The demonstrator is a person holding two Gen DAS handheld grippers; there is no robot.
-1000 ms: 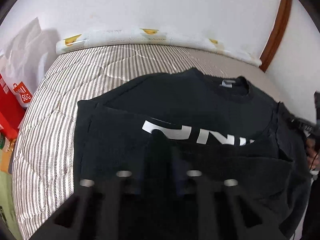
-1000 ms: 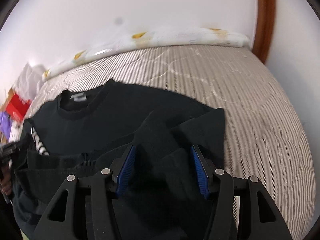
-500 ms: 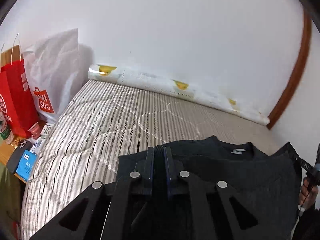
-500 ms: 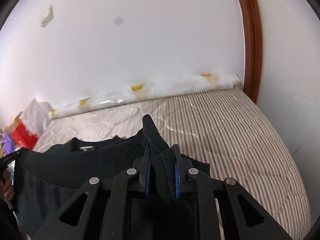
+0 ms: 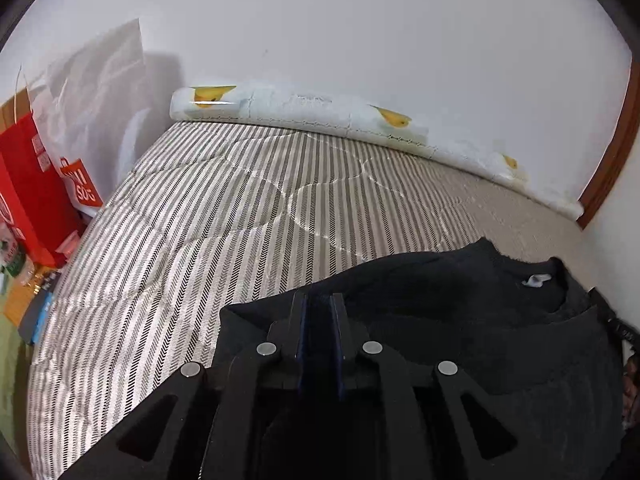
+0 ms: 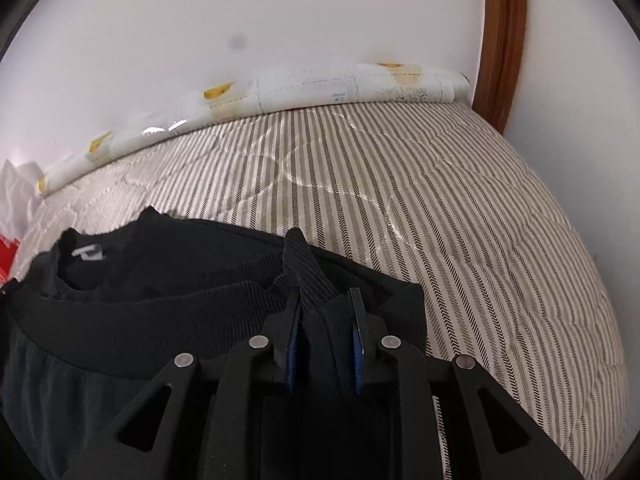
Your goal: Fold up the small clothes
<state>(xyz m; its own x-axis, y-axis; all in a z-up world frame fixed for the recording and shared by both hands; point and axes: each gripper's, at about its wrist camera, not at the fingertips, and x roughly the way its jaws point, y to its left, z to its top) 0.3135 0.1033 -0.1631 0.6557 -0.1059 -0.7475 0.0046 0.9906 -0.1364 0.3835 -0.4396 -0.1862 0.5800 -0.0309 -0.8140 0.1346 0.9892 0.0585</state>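
Note:
A black sweater (image 5: 460,320) lies on the striped mattress (image 5: 240,220), its collar with a white label (image 5: 536,280) toward the wall. My left gripper (image 5: 319,300) pinches a fold of the black fabric at the sweater's left edge, and its jaws are easing open slightly with the cloth still between them. In the right wrist view the sweater (image 6: 160,280) fills the lower left. My right gripper (image 6: 325,296) grips a ribbed bunch of the hem that sticks up past the fingertips. Its jaws are opening a little around that cloth.
A rolled white mat (image 5: 320,108) with yellow prints lies along the wall at the mattress's far edge. A red shopping bag (image 5: 28,184) and a white bag (image 5: 100,80) stand off the left side. A brown wooden door frame (image 6: 504,40) rises at the right.
The right jaws closed from wide open onto the sweater's hem. Both grippers lifted the fabric and carried it toward the collar, covering the white lettering.

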